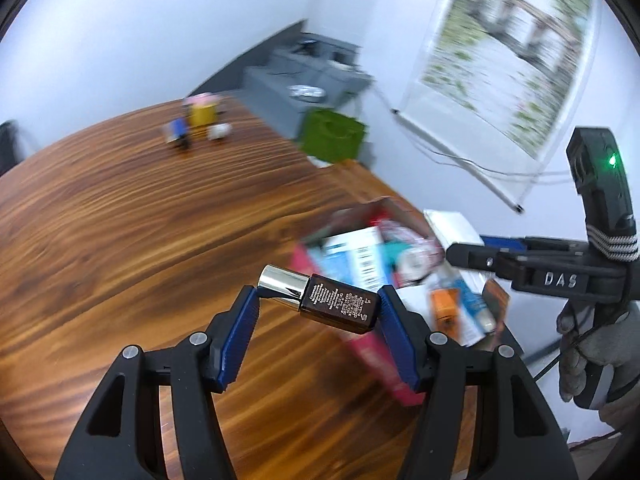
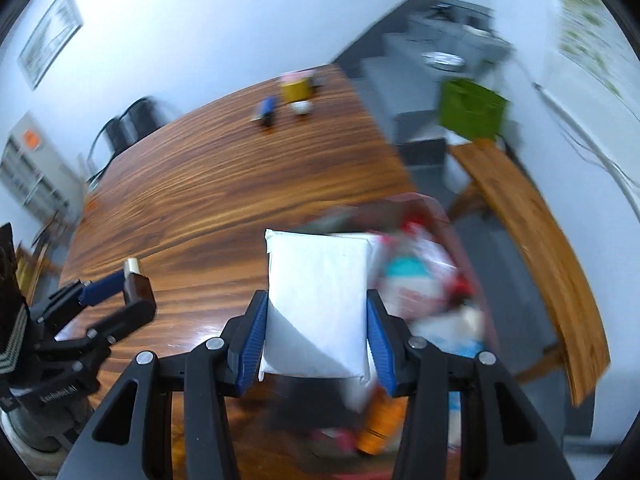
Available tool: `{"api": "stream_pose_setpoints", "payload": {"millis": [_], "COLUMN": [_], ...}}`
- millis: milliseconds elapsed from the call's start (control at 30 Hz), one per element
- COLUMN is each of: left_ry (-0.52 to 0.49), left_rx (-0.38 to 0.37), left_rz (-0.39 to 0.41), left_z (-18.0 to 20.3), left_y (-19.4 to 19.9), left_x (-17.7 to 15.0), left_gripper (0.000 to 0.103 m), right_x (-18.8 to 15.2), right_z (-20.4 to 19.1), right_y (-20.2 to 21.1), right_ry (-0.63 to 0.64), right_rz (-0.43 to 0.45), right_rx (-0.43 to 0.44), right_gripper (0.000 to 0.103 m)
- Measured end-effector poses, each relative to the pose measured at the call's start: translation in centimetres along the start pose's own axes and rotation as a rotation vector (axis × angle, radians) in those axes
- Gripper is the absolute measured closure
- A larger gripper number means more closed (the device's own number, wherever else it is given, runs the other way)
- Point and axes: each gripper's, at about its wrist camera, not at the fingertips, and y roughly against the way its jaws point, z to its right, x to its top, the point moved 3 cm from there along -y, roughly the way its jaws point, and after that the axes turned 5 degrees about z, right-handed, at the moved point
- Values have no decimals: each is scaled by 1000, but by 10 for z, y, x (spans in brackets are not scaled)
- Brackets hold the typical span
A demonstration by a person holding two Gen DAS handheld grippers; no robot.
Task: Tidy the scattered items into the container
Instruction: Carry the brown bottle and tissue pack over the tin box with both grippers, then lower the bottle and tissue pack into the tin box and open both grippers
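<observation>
1. Left wrist view: left hand-held gripper is clamping a brown bottle crosswise — red container lying just beyond, rightward.
2. Right hand-held gripper is gripping a white packet directly above that container — nearer.

Right tongs grip white packet, seemingly.

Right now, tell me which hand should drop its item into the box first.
Right, probably. The right gripper holds the white packet directly over the red box of items. The left gripper holds the brown bottle only at the box's near edge, mostly above the table.
</observation>
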Motion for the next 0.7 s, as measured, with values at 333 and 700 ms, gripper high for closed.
{"api": "stream_pose_setpoints", "payload": {"millis": [333, 700], "left_ry": [-55, -24], "left_rx": [-77, -50], "left_rz": [-46, -108], "left_z": [61, 62], "left_y": [-50, -82], "left_x": [11, -3], "left_gripper": [39, 37], "right_x": [-34, -54], "right_z": [46, 50], "right_y": [11, -12], "right_ry": [-59, -36], "right_rz": [-24, -124], "right_rx": [-6, 38], "right_gripper": [52, 35]}}
